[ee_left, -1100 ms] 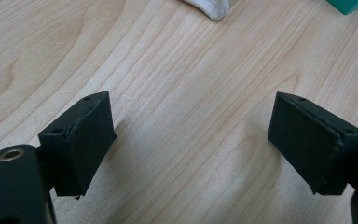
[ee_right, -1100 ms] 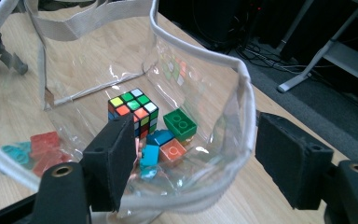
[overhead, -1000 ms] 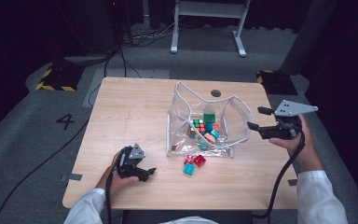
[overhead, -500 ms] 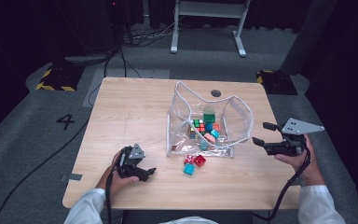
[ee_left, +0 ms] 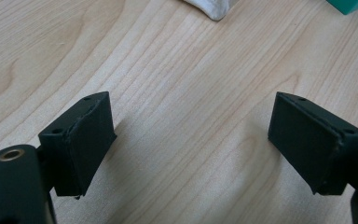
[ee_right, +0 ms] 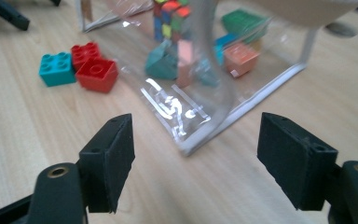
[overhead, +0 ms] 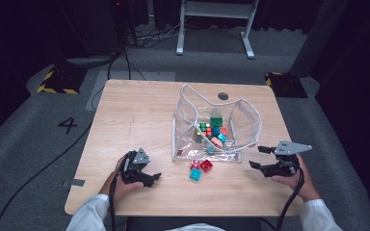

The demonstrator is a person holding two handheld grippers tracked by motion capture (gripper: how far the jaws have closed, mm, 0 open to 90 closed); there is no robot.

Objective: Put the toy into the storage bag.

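Beside the bag (overhead: 217,130), three bricks (overhead: 200,168) lie loose; the rest are inside. Left gripper (overhead: 149,179) and right gripper (overhead: 260,157) both gape wide, empty.

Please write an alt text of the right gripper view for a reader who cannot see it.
The open right gripper points at the near corner of a clear plastic bag on a wooden table. Inside it lie a puzzle cube and coloured blocks; outside, left, sit a teal brick and red bricks.

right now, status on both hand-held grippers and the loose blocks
Left hand-held gripper open, empty, low over table. Right hand-held gripper open, empty, beside clear bag. Red blocks and teal block outside bag, nothing blocking.
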